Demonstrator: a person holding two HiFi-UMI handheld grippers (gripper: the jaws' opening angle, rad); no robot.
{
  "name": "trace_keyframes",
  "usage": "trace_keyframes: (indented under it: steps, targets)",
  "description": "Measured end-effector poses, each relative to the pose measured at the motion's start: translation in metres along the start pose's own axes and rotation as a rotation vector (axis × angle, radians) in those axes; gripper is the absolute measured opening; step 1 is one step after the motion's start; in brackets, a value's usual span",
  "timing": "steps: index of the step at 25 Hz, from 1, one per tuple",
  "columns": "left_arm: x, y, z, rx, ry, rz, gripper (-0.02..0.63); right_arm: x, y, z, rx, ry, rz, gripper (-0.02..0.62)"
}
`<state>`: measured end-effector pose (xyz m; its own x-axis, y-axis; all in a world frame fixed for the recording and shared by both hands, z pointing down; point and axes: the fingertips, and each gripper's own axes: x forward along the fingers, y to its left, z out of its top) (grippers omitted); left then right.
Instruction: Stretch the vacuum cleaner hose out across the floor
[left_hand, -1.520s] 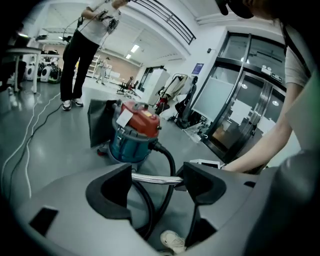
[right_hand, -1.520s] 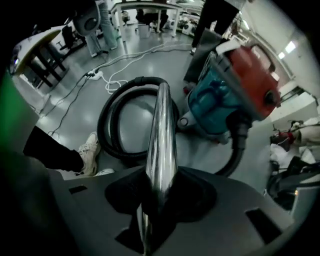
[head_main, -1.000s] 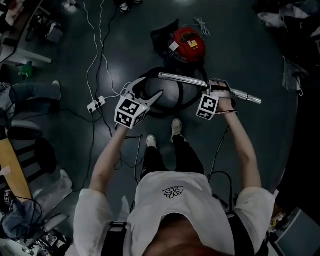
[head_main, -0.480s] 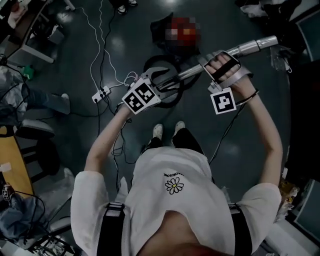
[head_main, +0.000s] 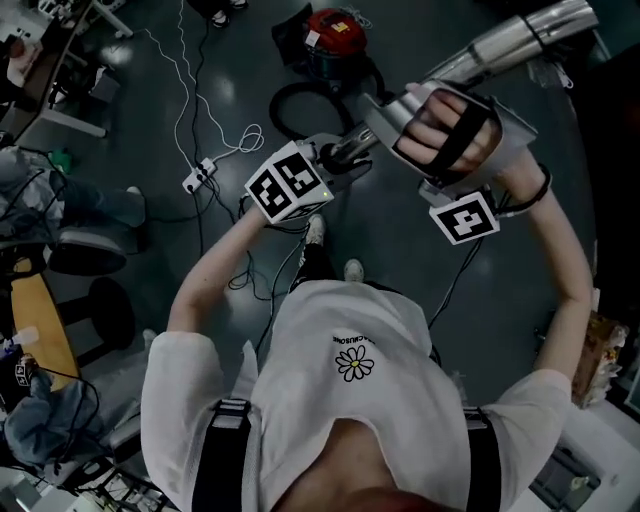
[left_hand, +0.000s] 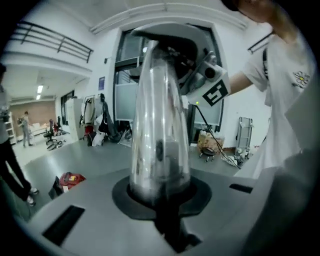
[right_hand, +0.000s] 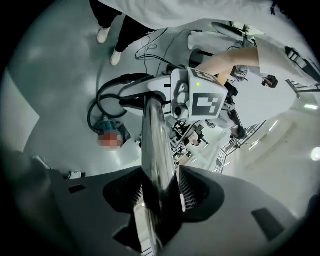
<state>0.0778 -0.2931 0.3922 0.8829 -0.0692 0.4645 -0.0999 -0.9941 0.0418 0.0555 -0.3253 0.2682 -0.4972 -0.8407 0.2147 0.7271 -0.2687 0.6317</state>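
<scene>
A red vacuum cleaner (head_main: 335, 35) stands on the dark floor, and its black hose (head_main: 300, 105) lies coiled in front of it. The silver wand (head_main: 520, 35) is raised, slanting up to the right. My left gripper (head_main: 352, 150) is at the wand's lower end. Its jaws have just been closing and now stand shut on the wand (left_hand: 160, 145). My right gripper (head_main: 388, 122) sits higher on the wand and faces the left one. Its jaws have just been opening slightly, but the ribbed pads (right_hand: 186, 192) still clasp the wand (right_hand: 156, 165). The hose (right_hand: 107, 95) curls below.
White cables and a power strip (head_main: 200, 178) lie on the floor at the left. A round stool (head_main: 90, 255) and cluttered desks stand further left. The holder's feet (head_main: 315, 232) are just below the grippers. A person (left_hand: 10, 165) stands at the left of the left gripper view.
Both grippers have risen and lifted the wand from lying nearly level to slanting up to the right. The left gripper, earlier open beside the wand's end, now grips it.
</scene>
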Motion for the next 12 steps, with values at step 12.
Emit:
trace_keyframes:
  steps: [12]
  targets:
    - [0.014,-0.053,0.026,0.032,0.052,0.063,0.052,-0.081,-0.001,-0.024,0.041,0.001,-0.086,0.195]
